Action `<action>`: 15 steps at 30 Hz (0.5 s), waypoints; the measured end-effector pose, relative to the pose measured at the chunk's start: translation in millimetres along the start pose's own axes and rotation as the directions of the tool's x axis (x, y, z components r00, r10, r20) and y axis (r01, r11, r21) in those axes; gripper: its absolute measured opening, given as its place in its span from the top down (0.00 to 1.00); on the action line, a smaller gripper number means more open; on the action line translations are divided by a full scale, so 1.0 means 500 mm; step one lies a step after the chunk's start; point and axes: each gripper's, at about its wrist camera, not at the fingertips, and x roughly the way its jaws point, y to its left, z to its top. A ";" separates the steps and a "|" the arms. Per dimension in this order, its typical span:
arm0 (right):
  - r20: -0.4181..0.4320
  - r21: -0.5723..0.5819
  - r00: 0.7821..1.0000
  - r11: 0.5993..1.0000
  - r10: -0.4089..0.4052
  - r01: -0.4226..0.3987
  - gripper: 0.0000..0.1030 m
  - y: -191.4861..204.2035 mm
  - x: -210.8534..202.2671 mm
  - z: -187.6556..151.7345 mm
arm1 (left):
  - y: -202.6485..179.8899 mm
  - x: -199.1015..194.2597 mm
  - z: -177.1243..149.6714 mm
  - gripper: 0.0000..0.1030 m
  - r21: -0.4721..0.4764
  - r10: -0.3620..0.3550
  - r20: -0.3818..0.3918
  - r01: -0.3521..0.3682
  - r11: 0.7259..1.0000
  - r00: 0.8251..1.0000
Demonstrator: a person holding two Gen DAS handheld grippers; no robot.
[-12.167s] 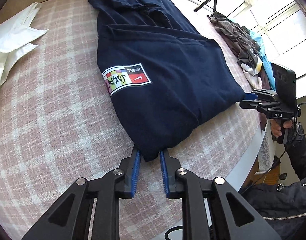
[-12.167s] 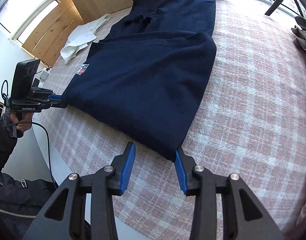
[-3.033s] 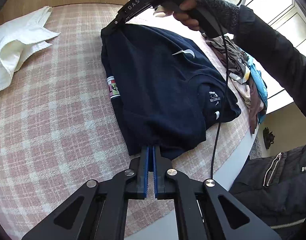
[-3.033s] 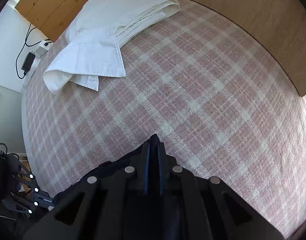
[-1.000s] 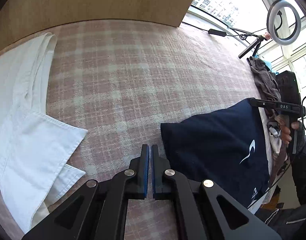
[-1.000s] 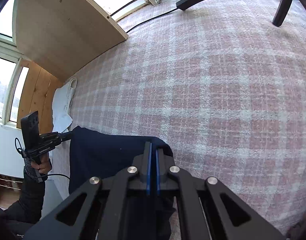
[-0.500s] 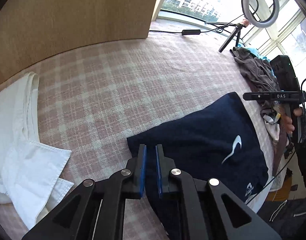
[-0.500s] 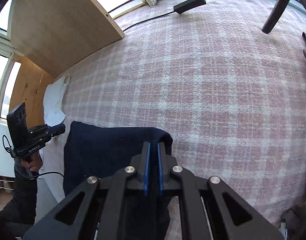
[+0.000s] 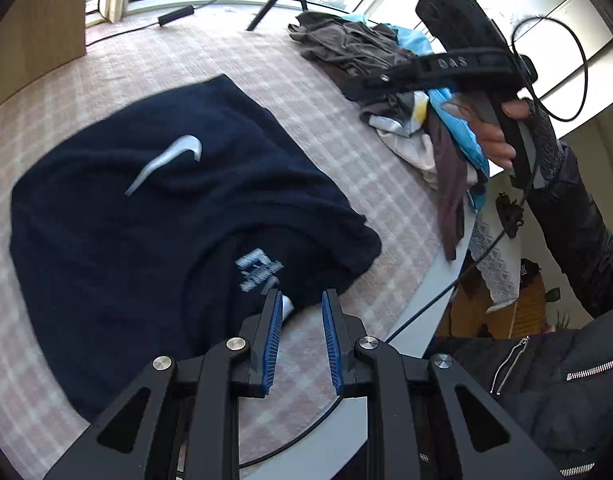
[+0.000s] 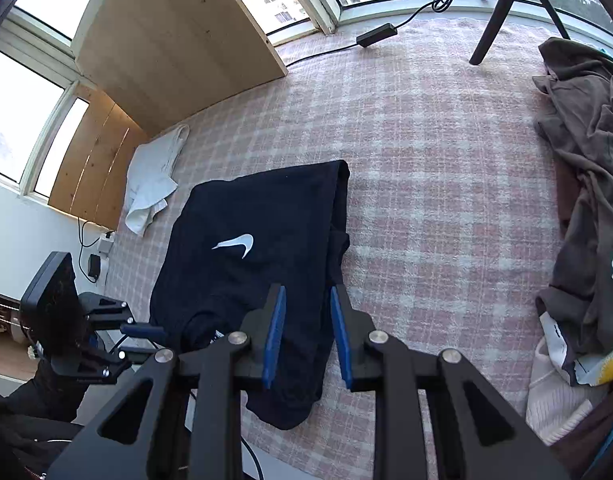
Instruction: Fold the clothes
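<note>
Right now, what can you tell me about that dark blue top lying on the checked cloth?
The navy top looks like thick, soft fleece, folded into a rough rectangle with a pale swoosh logo facing up and light lettering near the collar end. It lies flat on the pink checked cloth, its near end close to the table edge, slightly rumpled there. Nothing grips it: both grippers hover above with fingers apart. A white garment lies beyond it, a heap of clothes off to the side.
</note>
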 end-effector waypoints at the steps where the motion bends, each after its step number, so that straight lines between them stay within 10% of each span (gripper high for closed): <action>1: -0.019 -0.016 1.000 1.000 -0.006 0.005 0.77 -0.006 0.012 -0.002 | -0.026 0.020 -0.007 0.78 0.010 0.018 -0.003 -0.018 1.000 1.000; 8: -0.184 -0.093 0.978 0.989 0.098 -0.116 0.77 -0.041 0.086 -0.054 | -0.069 0.120 0.007 0.72 -0.115 0.142 0.011 -0.139 0.984 0.990; 15: -0.234 -0.071 0.941 0.961 0.243 -0.266 0.77 -0.051 0.113 -0.069 | -0.074 0.150 0.020 0.72 -0.213 0.114 0.008 -0.110 0.971 0.993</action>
